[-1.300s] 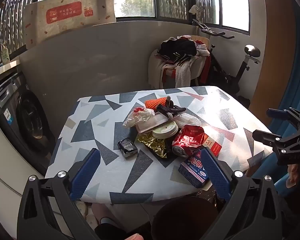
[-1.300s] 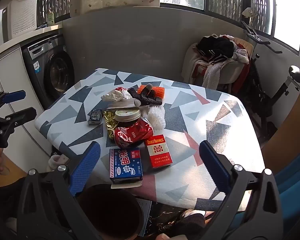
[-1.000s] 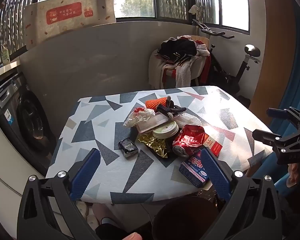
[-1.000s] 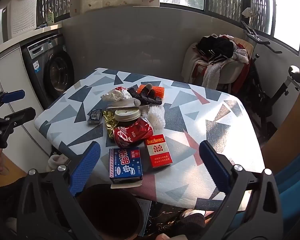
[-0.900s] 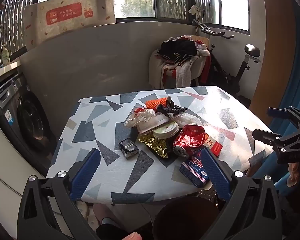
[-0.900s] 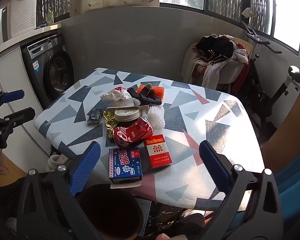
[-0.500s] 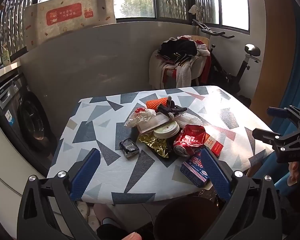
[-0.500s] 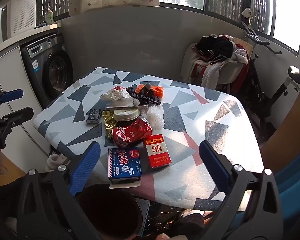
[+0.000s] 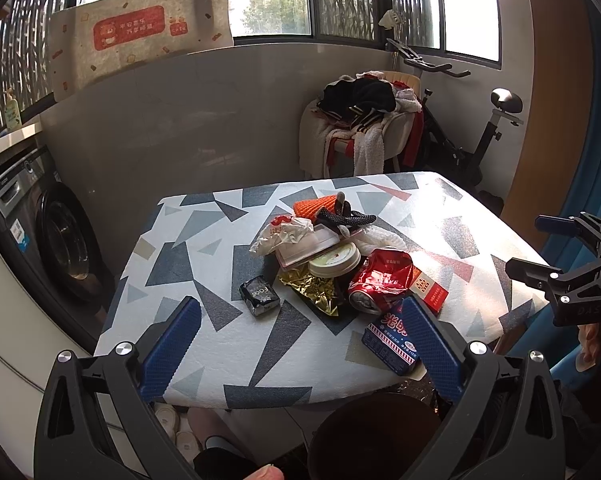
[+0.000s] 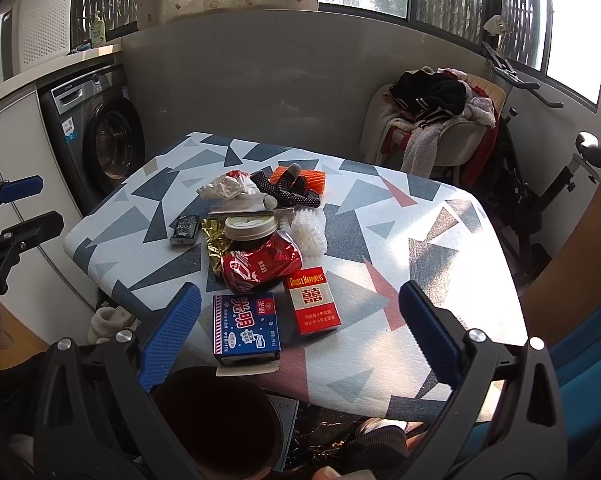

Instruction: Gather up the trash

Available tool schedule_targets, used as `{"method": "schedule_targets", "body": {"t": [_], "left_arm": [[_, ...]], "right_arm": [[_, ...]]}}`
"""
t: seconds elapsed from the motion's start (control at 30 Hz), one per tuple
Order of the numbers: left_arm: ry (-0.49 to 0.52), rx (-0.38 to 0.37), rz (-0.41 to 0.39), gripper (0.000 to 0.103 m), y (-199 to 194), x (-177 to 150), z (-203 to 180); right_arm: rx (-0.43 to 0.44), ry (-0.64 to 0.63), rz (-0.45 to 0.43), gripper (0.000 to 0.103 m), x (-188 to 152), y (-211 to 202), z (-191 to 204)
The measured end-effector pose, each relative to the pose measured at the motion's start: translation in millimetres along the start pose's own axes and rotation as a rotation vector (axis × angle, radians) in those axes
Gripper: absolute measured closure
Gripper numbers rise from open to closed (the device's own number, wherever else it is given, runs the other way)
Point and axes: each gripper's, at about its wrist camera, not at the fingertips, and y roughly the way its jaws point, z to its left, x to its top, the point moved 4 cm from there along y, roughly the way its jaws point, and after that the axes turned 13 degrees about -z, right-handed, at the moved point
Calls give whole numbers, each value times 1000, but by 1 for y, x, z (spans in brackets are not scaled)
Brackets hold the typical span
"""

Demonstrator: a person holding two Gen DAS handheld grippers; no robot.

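A pile of trash sits on a table (image 10: 440, 216) with a cloth of grey and blue triangles. Both grippers hang in the air at the near edge of the table. The left gripper (image 9: 296, 344) has its blue fingers wide apart and holds nothing. The right gripper (image 10: 300, 336) is wide apart too and holds nothing.

Nearest in the right wrist view lies a blue box (image 10: 245, 325), flat, with its long side pointing from the near edge toward the pile. Part of it sticks out over the table edge. Just beside it on the right lies a red packet (image 10: 313, 300), flat too, with its long side pointing almost the same way. Behind them a crushed red can (image 10: 260, 266) lies on its side, its long way going left to right. A round lid (image 10: 251, 227) sits behind the can. A small dark packet (image 9: 259, 295) lies alone to the left of the pile.

A dark brown bin (image 10: 216, 428) stands on the floor below the near edge of the table, under the blue box.
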Motion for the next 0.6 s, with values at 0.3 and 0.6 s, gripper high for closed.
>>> {"method": "schedule_targets", "body": {"t": [0.3,0.6], "left_arm": [[0,0,0,5,0,0,0],[1,-4,-2,5,-1,-2,5]], "right_arm": [[-1,-2,2,6,-1,0,0],[-2,-2,2,6,-2,0,-1]]}}
